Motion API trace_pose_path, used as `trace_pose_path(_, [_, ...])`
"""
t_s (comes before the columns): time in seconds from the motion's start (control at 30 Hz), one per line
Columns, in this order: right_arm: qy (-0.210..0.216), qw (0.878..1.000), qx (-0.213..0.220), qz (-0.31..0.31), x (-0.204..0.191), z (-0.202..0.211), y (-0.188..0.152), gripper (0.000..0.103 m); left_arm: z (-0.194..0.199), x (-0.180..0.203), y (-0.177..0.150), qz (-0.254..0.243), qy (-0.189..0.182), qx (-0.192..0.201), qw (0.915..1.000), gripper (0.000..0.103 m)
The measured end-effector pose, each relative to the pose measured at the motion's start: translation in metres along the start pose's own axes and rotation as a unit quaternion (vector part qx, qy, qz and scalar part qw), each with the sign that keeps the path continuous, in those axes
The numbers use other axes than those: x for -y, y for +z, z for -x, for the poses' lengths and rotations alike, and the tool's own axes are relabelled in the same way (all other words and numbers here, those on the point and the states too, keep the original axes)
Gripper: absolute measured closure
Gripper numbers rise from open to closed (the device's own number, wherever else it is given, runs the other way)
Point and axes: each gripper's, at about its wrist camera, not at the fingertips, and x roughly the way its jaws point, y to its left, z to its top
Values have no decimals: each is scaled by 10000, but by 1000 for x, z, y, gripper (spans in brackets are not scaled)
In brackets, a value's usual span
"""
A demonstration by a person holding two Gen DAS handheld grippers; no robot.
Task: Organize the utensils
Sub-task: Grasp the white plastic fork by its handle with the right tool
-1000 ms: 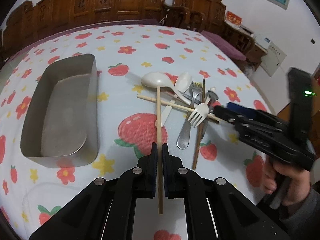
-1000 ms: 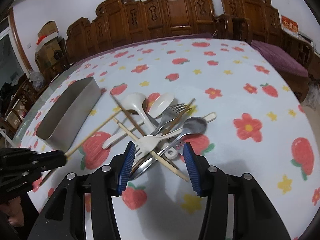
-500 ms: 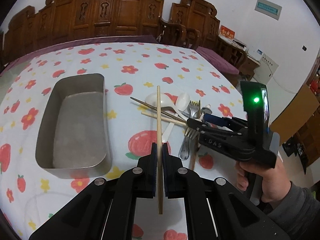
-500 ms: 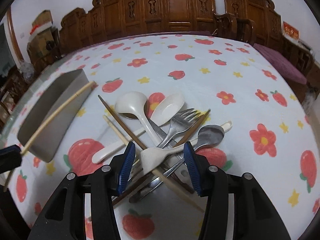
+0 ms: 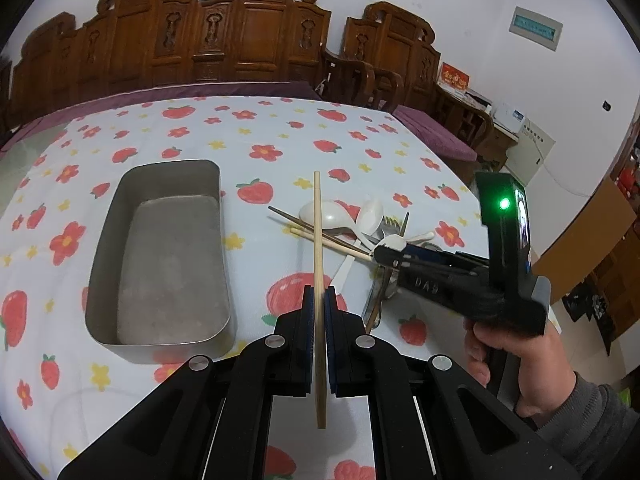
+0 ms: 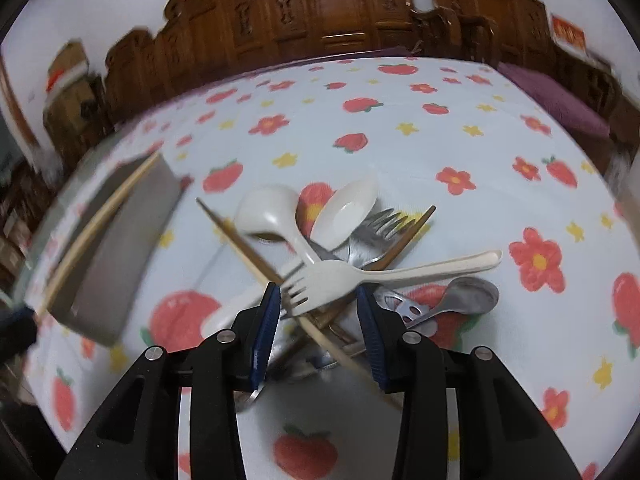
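Note:
My left gripper is shut on a light wooden chopstick, held in the air and pointing away, to the right of the metal tray. The utensil pile lies right of it: a white ladle, a white soup spoon, a metal fork, a metal spoon and dark chopsticks. My right gripper is low over the pile. Its jaws are closing, with the head of the white plastic fork between them and a gap still showing on the right side.
The table wears a white cloth with strawberries and flowers. Carved wooden chairs line the far edge. A person's hand holds the right gripper at the table's right side. The tray holds nothing.
The left gripper has lifted the light chopstick off the pile and drawn it back beside the tray. The right gripper has dropped onto the white fork and its jaws have narrowed.

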Motion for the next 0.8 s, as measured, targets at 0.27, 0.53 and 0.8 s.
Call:
trace_pose_path(0.27, [165, 9979, 58, -627, 14, -10, 11, 59, 1, -1, 0, 18, -19, -9, 10000, 99])
trace_pose_path(0.53, [81, 9961, 103, -873, 26, -15, 15, 75, -2, -3, -1, 33, -9, -52, 10000, 99])
trace_pose_path(0.8, [76, 9968, 179, -778, 25, -1, 14, 99, -4, -3, -1, 13, -1, -48, 10000, 99])
